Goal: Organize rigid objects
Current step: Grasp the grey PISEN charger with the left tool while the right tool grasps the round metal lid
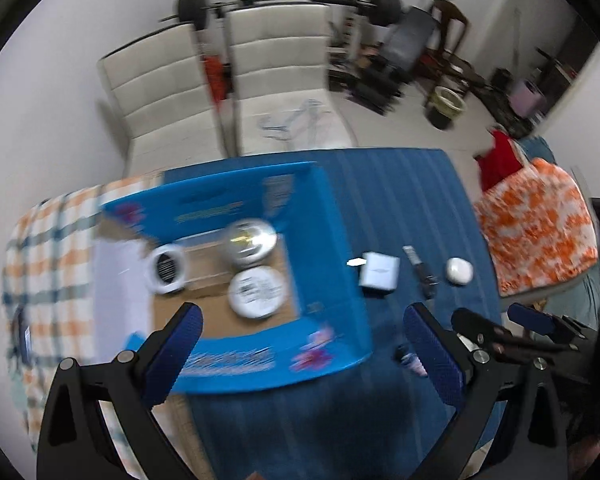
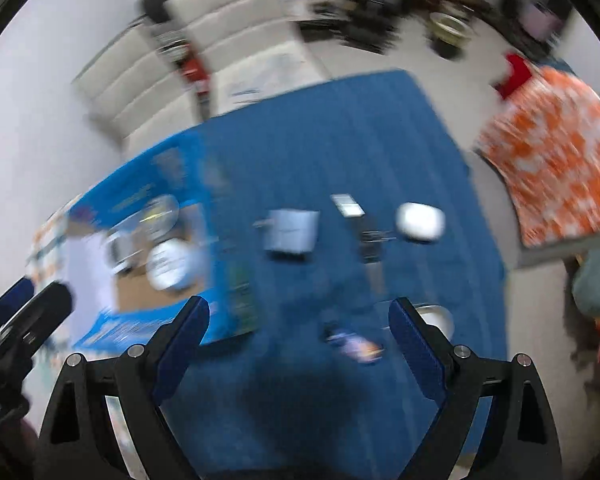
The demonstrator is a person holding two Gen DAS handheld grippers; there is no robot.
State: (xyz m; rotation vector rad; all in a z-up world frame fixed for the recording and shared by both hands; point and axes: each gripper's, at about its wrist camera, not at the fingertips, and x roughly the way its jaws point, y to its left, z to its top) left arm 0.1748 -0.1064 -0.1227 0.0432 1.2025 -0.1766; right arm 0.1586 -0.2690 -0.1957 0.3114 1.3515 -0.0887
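A blue cardboard box (image 1: 324, 240) (image 2: 224, 300) lies open on the blue cloth and holds a white ring-shaped item (image 1: 167, 269), a shiny silver round tin (image 1: 251, 240) and a white round lid (image 1: 257, 291) (image 2: 168, 265). On the cloth to its right lie a small grey-white box (image 1: 379, 274) (image 2: 292, 230), a dark narrow bar (image 1: 420, 272) (image 2: 366, 232) and a white oval case (image 1: 459, 270) (image 2: 420, 222). A small colourful item (image 1: 410, 358) (image 2: 352, 342) lies nearer. My left gripper (image 1: 304, 356) is open and empty above the box's near wall. My right gripper (image 2: 300, 344) is open and empty above the cloth.
The blue cloth (image 2: 340, 132) covers the table. A checked orange and blue cloth (image 1: 48, 248) lies left of the box. An orange and white cloth (image 1: 540, 224) (image 2: 552, 160) lies right. White chairs (image 1: 276, 64) and gym gear (image 1: 380, 4) stand behind. A white rim (image 2: 440, 318) shows by my right finger.
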